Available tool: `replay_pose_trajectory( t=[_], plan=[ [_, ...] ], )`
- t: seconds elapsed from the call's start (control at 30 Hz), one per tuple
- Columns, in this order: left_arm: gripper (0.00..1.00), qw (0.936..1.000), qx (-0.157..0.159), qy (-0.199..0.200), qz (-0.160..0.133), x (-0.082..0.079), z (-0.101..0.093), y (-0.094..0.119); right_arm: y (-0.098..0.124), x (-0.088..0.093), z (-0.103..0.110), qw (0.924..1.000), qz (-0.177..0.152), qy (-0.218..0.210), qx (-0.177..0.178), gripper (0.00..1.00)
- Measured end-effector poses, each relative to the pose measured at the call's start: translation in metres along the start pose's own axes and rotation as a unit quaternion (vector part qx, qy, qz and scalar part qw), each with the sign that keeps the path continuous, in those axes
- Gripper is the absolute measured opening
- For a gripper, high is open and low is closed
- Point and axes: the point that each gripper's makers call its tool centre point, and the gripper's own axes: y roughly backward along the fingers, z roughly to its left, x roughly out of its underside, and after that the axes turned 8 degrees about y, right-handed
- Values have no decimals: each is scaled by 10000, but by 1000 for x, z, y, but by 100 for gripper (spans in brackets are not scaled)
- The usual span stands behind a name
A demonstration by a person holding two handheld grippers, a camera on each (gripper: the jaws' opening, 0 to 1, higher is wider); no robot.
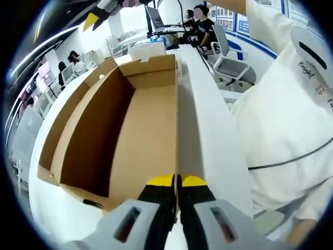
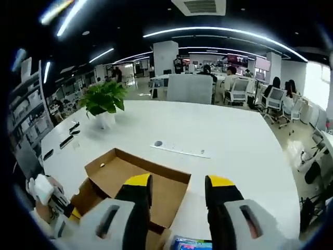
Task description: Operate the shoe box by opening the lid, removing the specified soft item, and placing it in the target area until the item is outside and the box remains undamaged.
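The open cardboard shoe box [image 1: 140, 140] lies below me, brown inside and white outside, and nothing shows in it. My left gripper [image 1: 177, 182] is shut on the upper edge of the box's white right-hand wall [image 1: 208, 135]. A yellow fingertip [image 1: 92, 21] of the other gripper hangs high at the far end. In the right gripper view, my right gripper [image 2: 179, 185] is open and holds nothing, raised above the box [image 2: 130, 174] on the white table [image 2: 223, 130]. The left gripper [image 2: 65, 211] shows at the lower left by the box.
A person in white clothing [image 1: 281, 130] stands close at the right. A potted plant [image 2: 104, 99], a white power strip [image 2: 179, 148] and small dark devices [image 2: 67, 138] lie on the table. Office chairs [image 2: 237, 91] and seated people are beyond it.
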Motion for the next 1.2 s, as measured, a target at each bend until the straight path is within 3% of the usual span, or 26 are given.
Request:
replay_pose_trajectory(
  t=[0.13,0.2,0.37,0.43,0.53,0.7,0.9,0.97,1.0,1.07,1.1,1.13,1.2],
  plan=[
    [1,10000,19,6,14,0,0,0,-15,2,3,9998,125,120,107,34],
    [1,10000,30,12,16,0,-1,1,-23,6,5,9988,341,352,26,33],
    [1,10000,13,9,10,0,0,1,-42,27,9,9972,739,-8,-136,20],
    [1,10000,9,11,6,0,0,1,-52,27,8,9964,697,-433,-191,23],
    [1,10000,6,7,5,0,0,1,-63,26,8,9958,674,-522,-321,33],
    [1,10000,17,12,6,0,0,1,-76,21,-10,9960,820,-339,-103,29],
    [1,10000,40,30,37,0,0,1,-71,17,-3,9974,711,11,-130,25],
    [1,10000,45,23,33,0,0,1,-72,27,-6,9950,993,43,63,24],
    [1,10000,43,19,28,0,0,1,-75,27,-5,9955,941,73,47,25],
    [1,10000,31,13,21,0,0,0,-82,24,-6,9961,875,21,109,33],
    [1,10000,25,9,17,0,0,0,-85,18,-6,9977,660,15,132,40],
    [1,10000,20,5,13,0,0,0,-84,21,-4,9974,699,-100,141,44],
    [1,10000,15,2,9,0,0,0,-86,27,-1,9961,834,-259,99,42]
  ],
)
